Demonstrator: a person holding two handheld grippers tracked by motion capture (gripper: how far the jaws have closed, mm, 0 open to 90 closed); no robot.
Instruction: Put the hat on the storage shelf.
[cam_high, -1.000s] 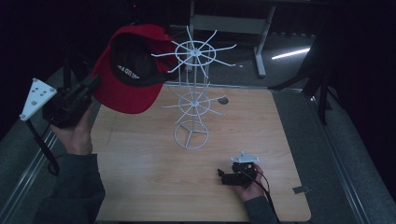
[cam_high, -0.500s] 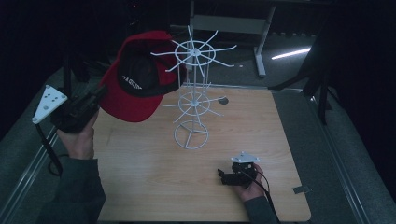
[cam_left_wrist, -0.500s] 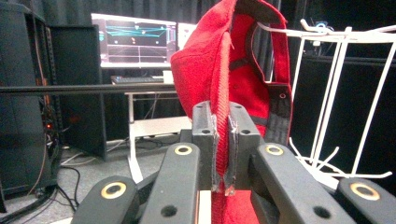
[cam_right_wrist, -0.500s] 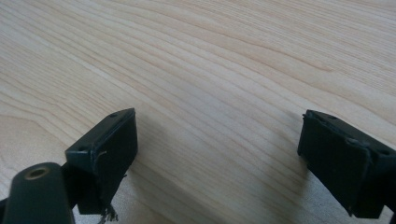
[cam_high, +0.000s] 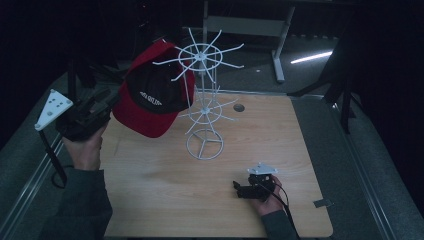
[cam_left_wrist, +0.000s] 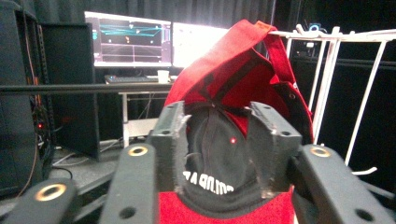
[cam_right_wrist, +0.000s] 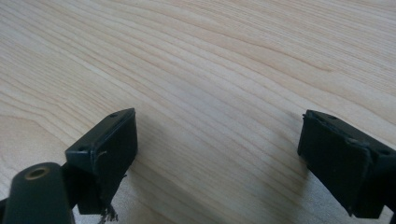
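- Red cloth with a black lining: the cap hangs by its back from a prong at the top of the white wire rack, its brim drooping toward the left gripper.
- Left gripper's jaws have just been opening; in the left gripper view they stand apart with the brim between them, and gaps show between cloth and pads, so nothing is pinched.
- Beyond those fingertips the cap's crown rises up and away, its strap end caught on the rack's white prong above and to the right of the jaws.
- White lettering on the black underside of the brim sits low between the two fingers, just above their roots.
- Left hand holds its tool off the table's left edge, level with the cap's brim.
- Right gripper lies low on the wooden table, well apart from the rack's ring base.
- Its fingers stand wide, with bare wood grain between and ahead of them and nothing held.
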